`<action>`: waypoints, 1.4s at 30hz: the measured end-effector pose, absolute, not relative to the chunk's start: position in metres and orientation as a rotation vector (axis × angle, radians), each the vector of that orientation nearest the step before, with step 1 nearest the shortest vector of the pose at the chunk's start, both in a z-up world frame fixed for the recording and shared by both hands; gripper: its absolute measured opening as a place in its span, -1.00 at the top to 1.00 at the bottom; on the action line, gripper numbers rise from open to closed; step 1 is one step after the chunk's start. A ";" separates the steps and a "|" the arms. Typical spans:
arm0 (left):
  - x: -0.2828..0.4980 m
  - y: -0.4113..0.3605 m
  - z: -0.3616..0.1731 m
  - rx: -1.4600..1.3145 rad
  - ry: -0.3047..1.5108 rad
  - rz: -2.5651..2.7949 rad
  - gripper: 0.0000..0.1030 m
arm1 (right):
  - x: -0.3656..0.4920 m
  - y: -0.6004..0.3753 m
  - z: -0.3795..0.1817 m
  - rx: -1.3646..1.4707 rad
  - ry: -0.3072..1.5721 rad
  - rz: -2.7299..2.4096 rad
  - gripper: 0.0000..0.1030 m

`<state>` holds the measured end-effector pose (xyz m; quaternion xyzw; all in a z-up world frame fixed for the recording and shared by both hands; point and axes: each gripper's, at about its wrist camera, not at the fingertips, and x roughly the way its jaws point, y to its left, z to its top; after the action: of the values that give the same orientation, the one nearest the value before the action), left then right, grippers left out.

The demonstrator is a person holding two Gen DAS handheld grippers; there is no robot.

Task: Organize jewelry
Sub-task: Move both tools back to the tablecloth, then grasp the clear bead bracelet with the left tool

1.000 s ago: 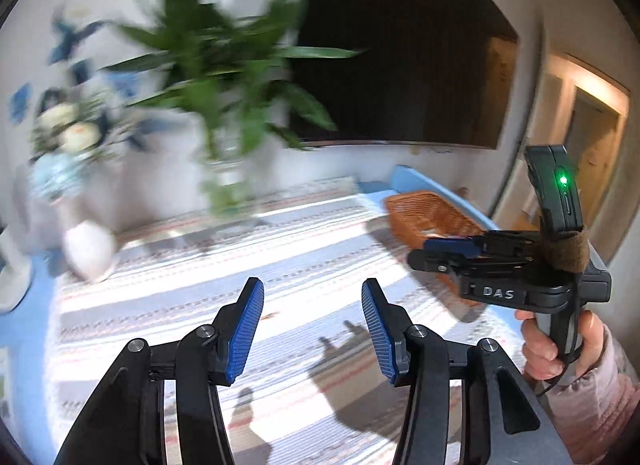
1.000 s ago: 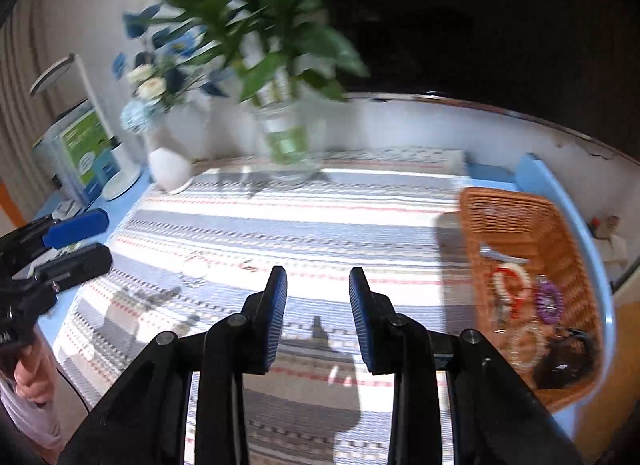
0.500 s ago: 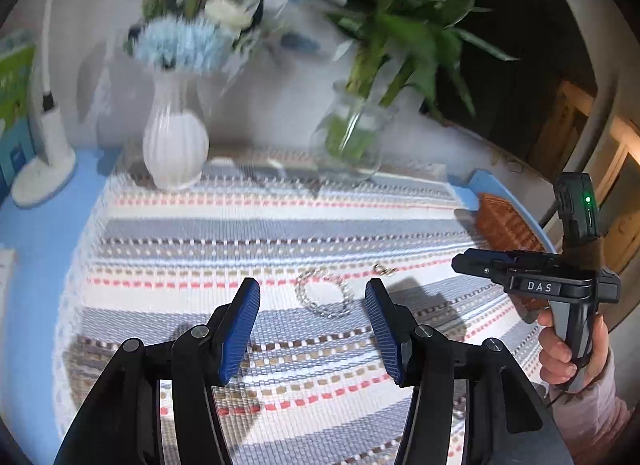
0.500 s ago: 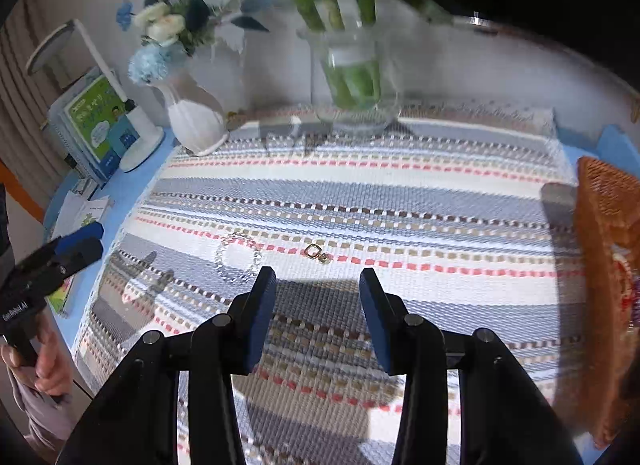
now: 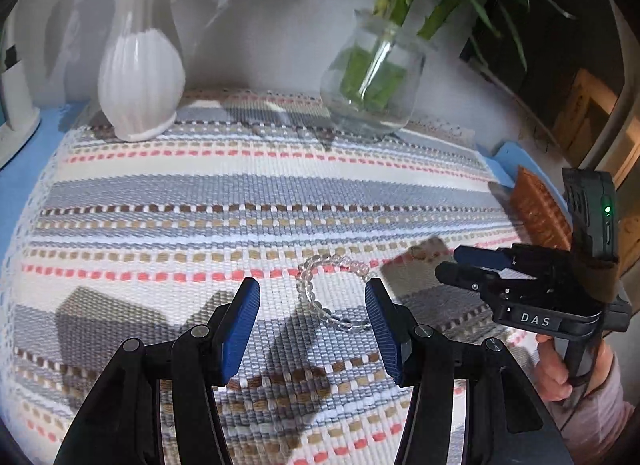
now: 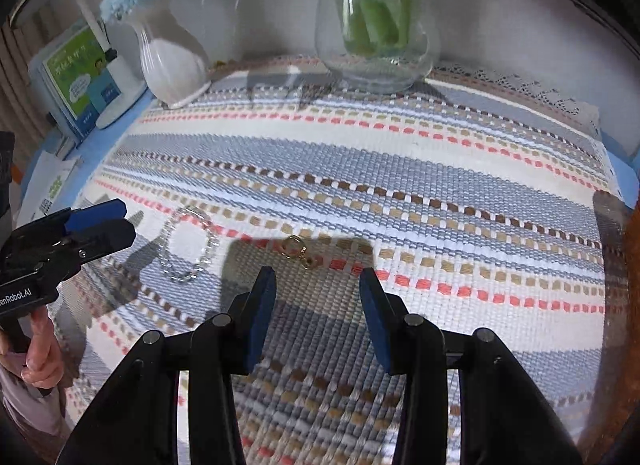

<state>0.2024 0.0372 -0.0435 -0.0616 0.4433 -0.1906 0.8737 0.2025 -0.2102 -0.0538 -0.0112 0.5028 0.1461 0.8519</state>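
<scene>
Jewelry left on the cloth comes to two pieces, as far as I can see. A clear bead bracelet (image 5: 334, 291) lies flat on the striped woven mat (image 5: 200, 193), just ahead of my left gripper (image 5: 312, 301) and roughly in line with the gap between its blue pads; nothing touches it. A small gold earring (image 6: 298, 251) lies a little to the right of the bracelet, on the same red-dashed stripe, right in front of my right gripper (image 6: 316, 297) and inside the shadow that gripper throws.

Both pairs of jaws stand apart and hold nothing. My left pads are spread wide enough to take the bracelet's side; my right pads are parted with bare mat between them, the earring just beyond their tips.

At the right edge of the mat I can see a sliver of the orange wicker basket (image 5: 538, 211), which I judge to be where the pieces belong; its inside is out of sight from here, so I cannot tell what it already holds.

So the sorting is unfinished: two pieces lie loose, neither gripped. Behind them, the white ribbed vase (image 5: 140, 77) and glass vase (image 5: 372, 77) stand well clear.
</scene>
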 end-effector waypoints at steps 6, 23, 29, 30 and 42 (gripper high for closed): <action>0.205 0.030 -0.058 -0.087 0.966 -0.365 -0.08 | 0.207 -0.200 -0.059 -0.096 1.023 0.309 0.11; 0.207 0.008 -0.062 0.042 0.951 -0.293 -0.08 | 0.206 -0.171 -0.062 -0.257 0.943 0.338 0.63; 0.204 0.008 -0.063 0.053 0.943 -0.294 -0.08 | 0.206 -0.169 -0.062 -0.279 0.934 0.336 0.69; 0.204 0.008 -0.063 0.055 0.942 -0.293 -0.08 | 0.206 -0.169 -0.062 -0.279 0.933 0.335 0.69; 0.212 0.006 -0.064 0.057 0.937 -0.258 0.27 | 0.204 -0.174 -0.061 -0.253 0.939 0.336 0.69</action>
<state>0.2120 0.0055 -0.0641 0.0275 0.4504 -0.1240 0.8837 0.2044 -0.1735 -0.0613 -0.1208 0.4492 0.1607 0.8705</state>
